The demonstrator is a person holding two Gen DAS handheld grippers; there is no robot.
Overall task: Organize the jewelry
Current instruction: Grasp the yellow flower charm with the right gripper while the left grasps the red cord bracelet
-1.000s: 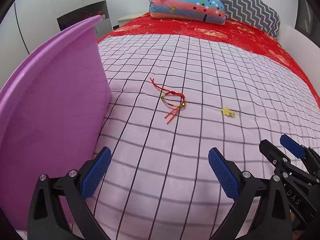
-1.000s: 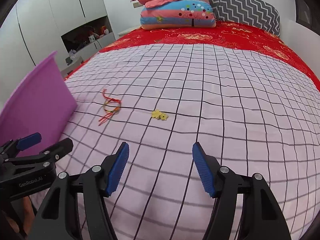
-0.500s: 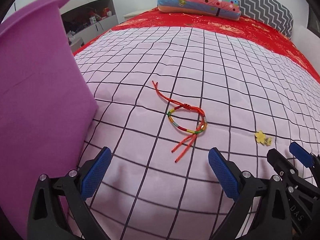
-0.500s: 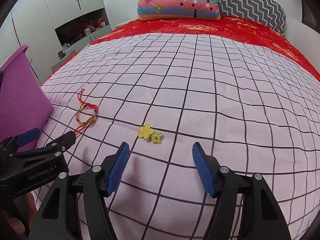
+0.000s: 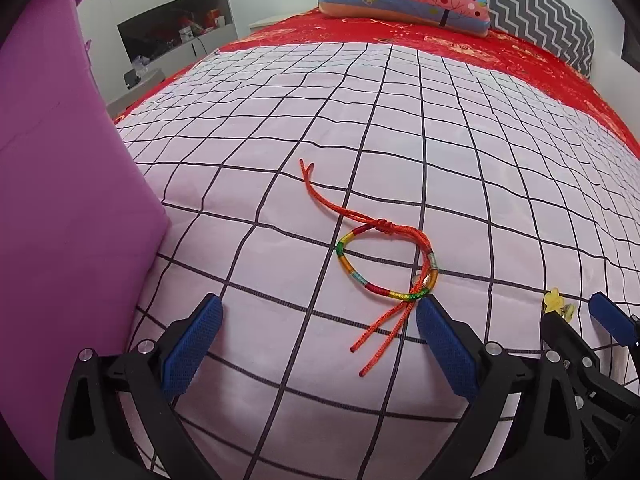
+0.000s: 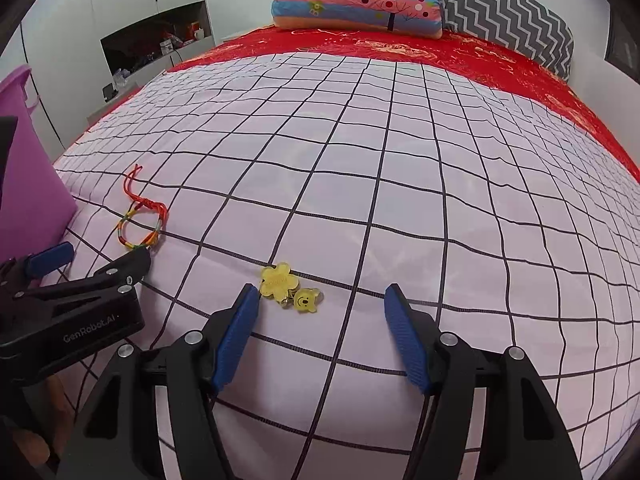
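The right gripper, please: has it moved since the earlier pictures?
Yes. The right gripper has come forward and down toward the yellow charms, which now lie at its fingertips on the checked sheet.

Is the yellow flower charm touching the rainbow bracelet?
Apart. The right wrist view shows the flower charm lying well away from the bracelet, with bare checked bedsheet between them.

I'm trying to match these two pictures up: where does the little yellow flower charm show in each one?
Left wrist view: the yellow flower charm peeks out at the far right edge, just behind the right gripper.
Right wrist view: it lies low in the middle, just ahead of that gripper's left pad.
Shared landmark: the red string bracelet, centre in the left view, far left in the right view.
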